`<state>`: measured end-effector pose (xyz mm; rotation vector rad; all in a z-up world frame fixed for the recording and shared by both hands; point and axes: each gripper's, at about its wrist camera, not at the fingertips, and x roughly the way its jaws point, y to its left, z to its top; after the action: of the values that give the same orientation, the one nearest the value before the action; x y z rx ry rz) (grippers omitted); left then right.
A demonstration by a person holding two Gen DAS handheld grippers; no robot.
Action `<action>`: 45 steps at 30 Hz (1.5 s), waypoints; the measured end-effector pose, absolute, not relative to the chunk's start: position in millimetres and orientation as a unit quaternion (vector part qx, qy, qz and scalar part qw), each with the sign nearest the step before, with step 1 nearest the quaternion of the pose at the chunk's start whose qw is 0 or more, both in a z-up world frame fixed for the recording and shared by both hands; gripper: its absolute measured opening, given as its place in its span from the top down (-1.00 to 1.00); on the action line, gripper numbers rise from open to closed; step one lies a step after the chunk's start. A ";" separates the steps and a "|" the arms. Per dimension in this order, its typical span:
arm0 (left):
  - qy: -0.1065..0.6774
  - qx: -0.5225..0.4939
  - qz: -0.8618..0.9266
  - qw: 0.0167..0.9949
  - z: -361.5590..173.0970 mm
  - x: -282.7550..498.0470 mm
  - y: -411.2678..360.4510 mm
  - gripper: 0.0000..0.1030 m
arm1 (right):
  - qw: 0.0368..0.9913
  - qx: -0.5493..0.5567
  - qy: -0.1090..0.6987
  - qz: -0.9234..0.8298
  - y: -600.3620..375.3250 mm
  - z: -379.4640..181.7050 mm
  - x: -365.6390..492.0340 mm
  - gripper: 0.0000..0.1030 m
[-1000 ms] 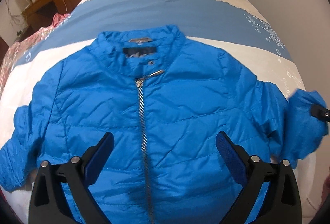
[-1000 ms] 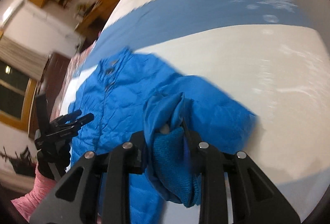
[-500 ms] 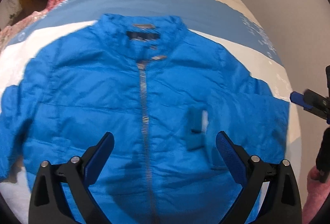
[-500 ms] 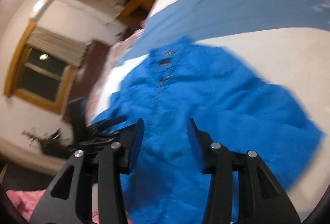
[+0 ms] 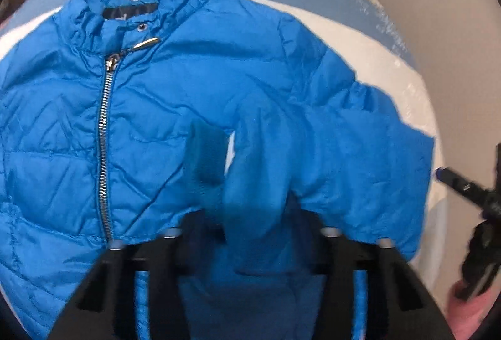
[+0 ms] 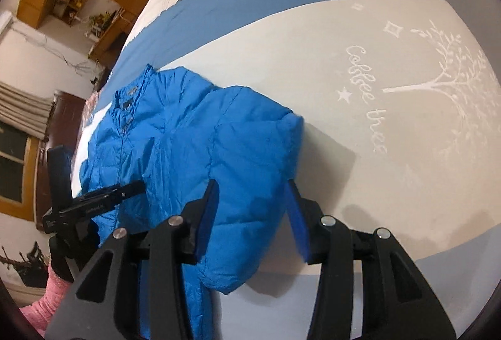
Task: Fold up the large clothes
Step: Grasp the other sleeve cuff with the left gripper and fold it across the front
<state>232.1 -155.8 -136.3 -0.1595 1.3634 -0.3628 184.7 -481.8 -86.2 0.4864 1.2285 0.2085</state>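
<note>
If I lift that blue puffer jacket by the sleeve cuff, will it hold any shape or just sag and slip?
Probably sags: the sleeve at the left hand-held gripper already droops in soft folds. The jacket looks quilted and puffy, so likely light but springy, resisting a flat fold. Its smooth, shiny shell may slide on the bedsheet.

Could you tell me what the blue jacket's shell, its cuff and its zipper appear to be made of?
The jacket shell looks like thin, slightly glossy synthetic, probably nylon or polyester: quilted stitch lines and fine crinkles over puffy fill. The cuff in the left gripper looks matte, likely ribbed knit, though blurred. The zipper looks like silver metal teeth, catching light.
</note>
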 end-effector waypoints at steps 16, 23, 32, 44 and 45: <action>0.520 -0.097 -0.019 0.848 -54.8 234.4 -7.5 0.58 | 0.780 0.218 0.557 0.187 -410.3 -82.5 220.4 0.15; 0.546 -0.092 0.028 0.832 -88.0 246.7 31.5 0.58 | 0.761 0.177 0.591 0.202 -354.1 -104.9 240.8 0.15; 0.574 -0.060 0.046 0.815 -149.6 247.8 34.7 0.28 | 0.745 0.167 0.622 0.170 -348.7 -142.3 242.5 0.19; 0.521 -0.057 0.033 0.851 -78.4 251.4 18.5 0.13 | 0.769 0.151 0.600 0.161 -338.7 -97.5 279.1 0.13; 0.523 -0.051 0.033 0.850 -81.2 258.9 14.1 0.10 | 0.770 0.147 0.602 0.155 -335.6 -101.1 285.2 0.13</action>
<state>258.9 14.1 -81.2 -0.1066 1.1017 0.0690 285.2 -335.6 -101.1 0.3189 1.3051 0.3355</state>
